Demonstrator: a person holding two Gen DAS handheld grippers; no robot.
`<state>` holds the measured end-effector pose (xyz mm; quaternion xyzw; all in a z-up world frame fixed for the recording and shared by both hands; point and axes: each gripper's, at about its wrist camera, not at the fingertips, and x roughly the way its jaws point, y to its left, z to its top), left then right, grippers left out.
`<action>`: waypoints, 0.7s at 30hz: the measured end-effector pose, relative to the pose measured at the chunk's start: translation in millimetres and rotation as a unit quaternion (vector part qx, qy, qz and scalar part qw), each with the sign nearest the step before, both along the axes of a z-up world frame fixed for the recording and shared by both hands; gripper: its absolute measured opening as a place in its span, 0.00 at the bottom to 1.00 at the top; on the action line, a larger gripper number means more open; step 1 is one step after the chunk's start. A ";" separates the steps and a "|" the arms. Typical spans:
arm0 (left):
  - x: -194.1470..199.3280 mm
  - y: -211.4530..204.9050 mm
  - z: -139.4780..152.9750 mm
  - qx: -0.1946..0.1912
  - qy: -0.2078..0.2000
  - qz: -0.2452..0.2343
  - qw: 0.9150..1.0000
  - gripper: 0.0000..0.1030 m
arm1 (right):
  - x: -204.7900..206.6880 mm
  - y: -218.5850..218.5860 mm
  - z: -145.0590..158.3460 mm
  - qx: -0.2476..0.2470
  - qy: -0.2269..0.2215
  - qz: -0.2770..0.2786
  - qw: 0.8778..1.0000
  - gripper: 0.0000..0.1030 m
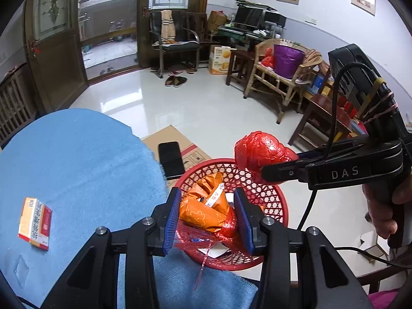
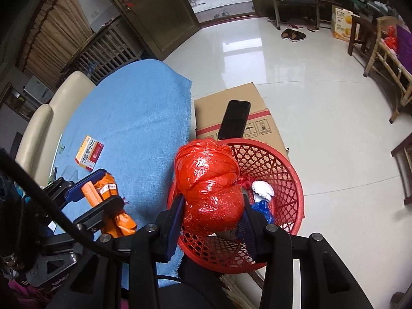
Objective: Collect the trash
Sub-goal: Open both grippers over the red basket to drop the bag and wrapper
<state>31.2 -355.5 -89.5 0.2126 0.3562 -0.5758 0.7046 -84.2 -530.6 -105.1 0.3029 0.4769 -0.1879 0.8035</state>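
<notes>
Trash is held in both grippers near the red basket (image 2: 288,180), which sits off the bench's (image 2: 134,108) right edge, touching a cardboard box (image 2: 260,97). The right gripper (image 2: 213,213) is clamped on a red bag (image 2: 208,180), a bulging bundle held above the basket's near rim. The left gripper (image 1: 208,216) is pinched on an orange wrapper (image 1: 206,206), which is seen over the basket in the left view but beside the bench edge in the right view. A drop outside the basket is judged the main risk: the bag overhangs the rim on the bench side, so it could be tipped onto the cloth or the floor if let go now. The two grippers are close and could be knocked together. A phone (image 2: 234,121) on the box, just beyond the far rim, could be struck. A small carton (image 2: 88,152) is left on the bench, uncollected.
</notes>
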 end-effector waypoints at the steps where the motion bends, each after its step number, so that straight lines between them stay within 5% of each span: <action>1: 0.7 -0.7 -1.1 0.000 0.003 -0.003 1.000 0.42 | 0.4 0.6 -0.3 0.000 0.004 -0.002 1.000 0.44; 7: 2.6 -4.2 -12.6 -0.001 0.029 -0.020 0.999 0.43 | 7.3 3.8 -12.3 0.011 0.031 -0.007 0.999 0.44; 12: 6.9 -2.0 -16.0 -0.007 0.043 -0.018 0.999 0.64 | 14.5 2.3 -26.9 0.024 0.061 -0.004 0.998 0.50; 21: 22.0 21.7 -11.5 -0.024 0.033 0.007 0.999 0.65 | 19.2 -1.6 -31.4 0.035 0.055 -0.024 0.998 0.53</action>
